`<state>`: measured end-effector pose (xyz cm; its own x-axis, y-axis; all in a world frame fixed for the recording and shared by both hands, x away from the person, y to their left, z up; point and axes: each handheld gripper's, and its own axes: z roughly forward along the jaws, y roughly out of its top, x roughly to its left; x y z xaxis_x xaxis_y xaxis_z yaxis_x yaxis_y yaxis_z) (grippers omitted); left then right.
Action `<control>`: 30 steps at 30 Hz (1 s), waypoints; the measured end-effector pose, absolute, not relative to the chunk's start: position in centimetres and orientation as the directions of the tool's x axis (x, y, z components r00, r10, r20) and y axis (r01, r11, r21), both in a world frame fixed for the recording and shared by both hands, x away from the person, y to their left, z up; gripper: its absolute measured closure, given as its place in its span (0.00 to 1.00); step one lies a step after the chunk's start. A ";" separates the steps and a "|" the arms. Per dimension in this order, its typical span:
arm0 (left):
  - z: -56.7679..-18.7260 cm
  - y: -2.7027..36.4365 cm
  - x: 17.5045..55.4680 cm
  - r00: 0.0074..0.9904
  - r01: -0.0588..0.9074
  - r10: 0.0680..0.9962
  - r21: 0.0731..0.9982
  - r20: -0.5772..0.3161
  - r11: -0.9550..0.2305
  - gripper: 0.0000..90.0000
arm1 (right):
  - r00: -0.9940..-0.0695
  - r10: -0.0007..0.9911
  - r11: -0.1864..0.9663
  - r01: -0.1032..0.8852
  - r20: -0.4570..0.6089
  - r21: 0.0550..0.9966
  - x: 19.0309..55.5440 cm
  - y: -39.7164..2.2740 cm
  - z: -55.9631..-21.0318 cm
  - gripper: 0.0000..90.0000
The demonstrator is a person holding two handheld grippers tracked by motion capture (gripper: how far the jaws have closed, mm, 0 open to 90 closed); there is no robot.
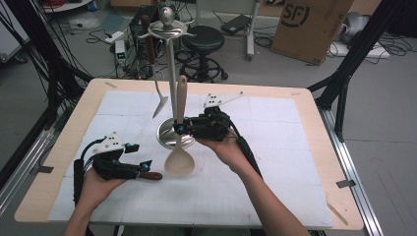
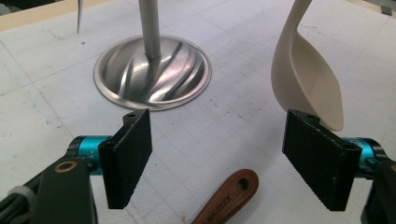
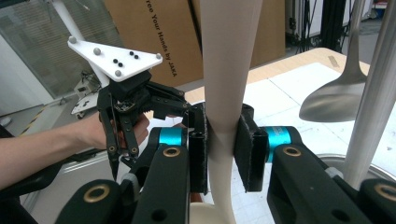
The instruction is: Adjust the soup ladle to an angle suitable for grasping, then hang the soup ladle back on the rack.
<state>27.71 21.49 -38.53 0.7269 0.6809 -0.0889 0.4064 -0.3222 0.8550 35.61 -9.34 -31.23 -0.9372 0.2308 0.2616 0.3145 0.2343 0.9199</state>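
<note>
A cream plastic spoon (image 1: 180,160) hangs upright, bowl down, just above the white mat. My right gripper (image 1: 179,129) is shut on its handle (image 3: 229,70), and both pads press it in the right gripper view (image 3: 223,151). The spoon is right in front of a steel utensil stand (image 1: 171,73) with a round base (image 2: 152,74). My left gripper (image 1: 140,157) rests at the front left with its jaws open (image 2: 219,158) and nothing between them. A brown wooden handle (image 2: 229,198) lies on the mat just beneath it. The spoon's bowl (image 2: 308,79) shows beyond the right jaw.
A metal spatula (image 1: 158,101) with a dark wooden handle hangs from a hook of the stand, its blade (image 3: 336,98) above the mat. A white mat (image 1: 275,162) covers the wooden table. Behind the table are a black stool (image 1: 204,42) and a cardboard box (image 1: 310,24).
</note>
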 end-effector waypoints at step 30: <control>-38.6 21.8 27.7 0.722 0.411 0.685 0.857 -0.099 -0.310 0.27 | -0.952 0.227 0.228 0.259 0.207 0.939 35.7 -9.0 -28.3 0.85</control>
